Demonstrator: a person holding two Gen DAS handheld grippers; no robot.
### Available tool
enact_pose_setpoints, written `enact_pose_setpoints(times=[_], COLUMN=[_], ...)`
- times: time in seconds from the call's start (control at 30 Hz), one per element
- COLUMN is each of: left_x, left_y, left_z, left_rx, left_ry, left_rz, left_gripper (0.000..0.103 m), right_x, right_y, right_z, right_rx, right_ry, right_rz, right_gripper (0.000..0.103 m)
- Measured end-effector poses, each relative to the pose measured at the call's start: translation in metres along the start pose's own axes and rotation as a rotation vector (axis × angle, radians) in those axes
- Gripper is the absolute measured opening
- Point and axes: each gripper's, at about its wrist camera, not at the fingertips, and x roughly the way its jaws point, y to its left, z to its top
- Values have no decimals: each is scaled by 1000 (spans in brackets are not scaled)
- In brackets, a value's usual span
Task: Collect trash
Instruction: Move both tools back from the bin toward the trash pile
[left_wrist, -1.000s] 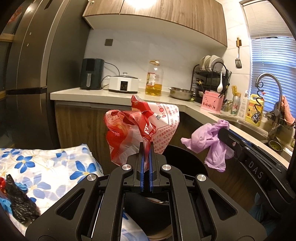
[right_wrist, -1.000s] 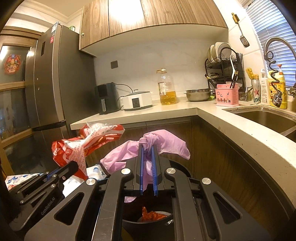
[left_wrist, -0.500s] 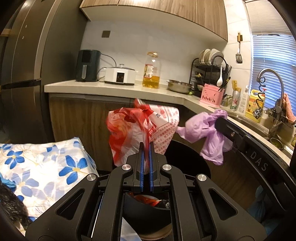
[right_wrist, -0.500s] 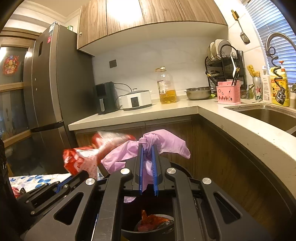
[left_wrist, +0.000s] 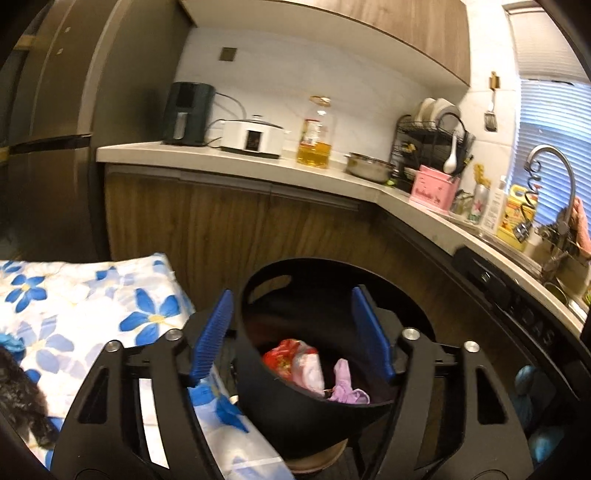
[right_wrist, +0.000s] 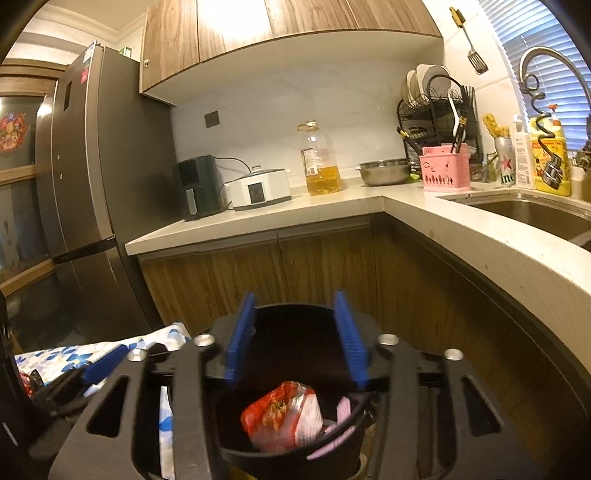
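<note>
A black round trash bin (left_wrist: 258, 295) stands on the floor by the wooden cabinets; it also shows in the right wrist view (right_wrist: 295, 317). Inside it lie a red-and-white plastic bag (left_wrist: 291, 356) and a purple glove (left_wrist: 345, 384); in the right wrist view the bag (right_wrist: 284, 417) and a bit of the glove (right_wrist: 343, 408) show too. My left gripper (left_wrist: 291, 328) is open and empty above the bin. My right gripper (right_wrist: 295, 336) is open and empty above the bin. A black crumpled bag (left_wrist: 18, 398) lies at the far left on the floral cloth.
A blue-flowered cloth (left_wrist: 85, 295) covers a surface left of the bin. The counter (right_wrist: 443, 221) wraps around behind and right, with an oil bottle (right_wrist: 319, 162), a cooker (right_wrist: 258, 188), a dish rack and a sink (right_wrist: 535, 210). The fridge (right_wrist: 92, 184) stands at left.
Both grippers have opened. The red-and-white bag and the purple glove have dropped from the jaws into the bin.
</note>
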Motion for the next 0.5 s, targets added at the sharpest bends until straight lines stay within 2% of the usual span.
enact_pose_setpoints(times=[0.07, 0.17, 0.33, 0.4, 0.47, 0.5], left_x=[-8, -23, -50, -65, -80, -86], left_y=[3, 8, 13, 17, 21, 22], left_z=[-1, -4, -9, -12, -14, -15], left_rx=[-4, -3, 20, 8, 5, 8], left_ry=[-1, -10, -6, -12, -25, -29], left_rz=[33, 66, 140, 152, 176, 188], left_gripper=[79, 87, 94, 96, 96, 96], right_x=[-5, -16, -40, -49, -59, -63], right_y=[-1, 2, 14, 17, 19, 18], right_z=[-4, -8, -13, -15, -18, -18], right_rx=[8, 9, -25, -31, -16, -4], right_ry=[9, 8, -6, -8, -3, -4], right_rz=[-9, -28, -53, -58, -55, -51], right_gripper=[65, 77, 87, 89, 97, 97])
